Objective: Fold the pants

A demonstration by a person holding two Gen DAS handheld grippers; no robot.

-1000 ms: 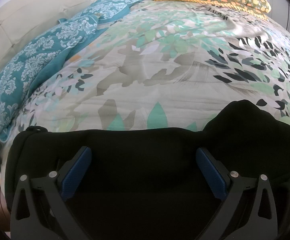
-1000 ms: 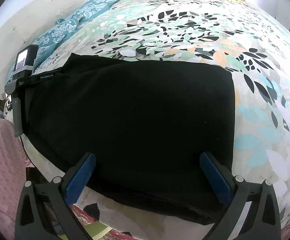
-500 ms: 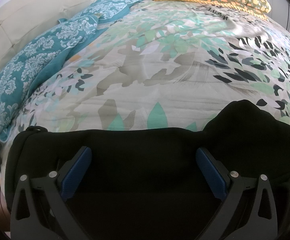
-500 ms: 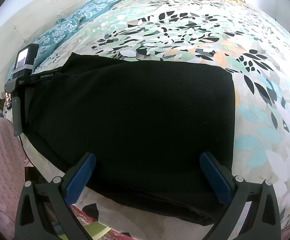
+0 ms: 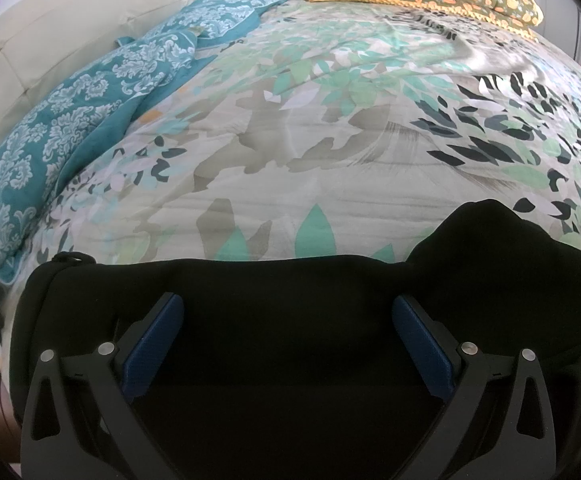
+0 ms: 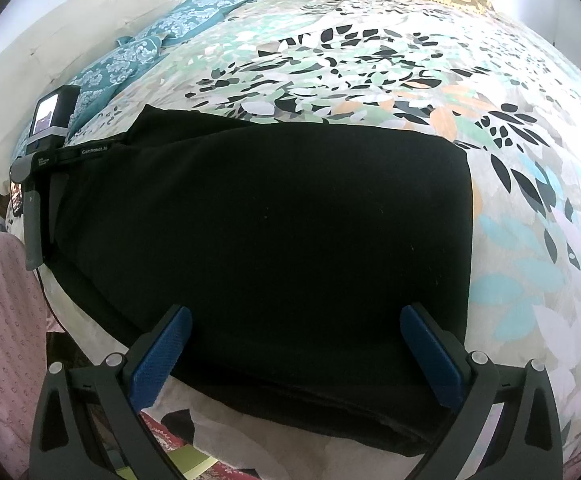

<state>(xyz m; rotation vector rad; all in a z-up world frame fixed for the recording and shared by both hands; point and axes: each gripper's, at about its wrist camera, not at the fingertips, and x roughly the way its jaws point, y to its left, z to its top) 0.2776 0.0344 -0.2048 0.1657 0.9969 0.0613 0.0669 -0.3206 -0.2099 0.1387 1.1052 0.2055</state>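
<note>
1. Black pants (image 6: 274, 240): lying flat in a folded slab on the floral bedspread (image 6: 370, 60), at the near edge of the bed, filling my right view from 9 to 3 o'clock.
2. Left gripper (image 5: 286, 332): released, jaws spread wide over the black cloth (image 5: 290, 360), holding nothing.
3. Right gripper (image 6: 294, 344): released, jaws wide apart above the near folded edge, gripping nothing.
4. Handling, my judgement: soft, limp, matte knit; light but layered, so the layers may slide apart when lifted.
5. Hold points, my judgement: pinch all layers at the near edge, one corner per gripper, toward 5 and 7 o'clock.
6. Teal damask pillows (image 5: 90, 120): at 10 o'clock, well apart.
</note>
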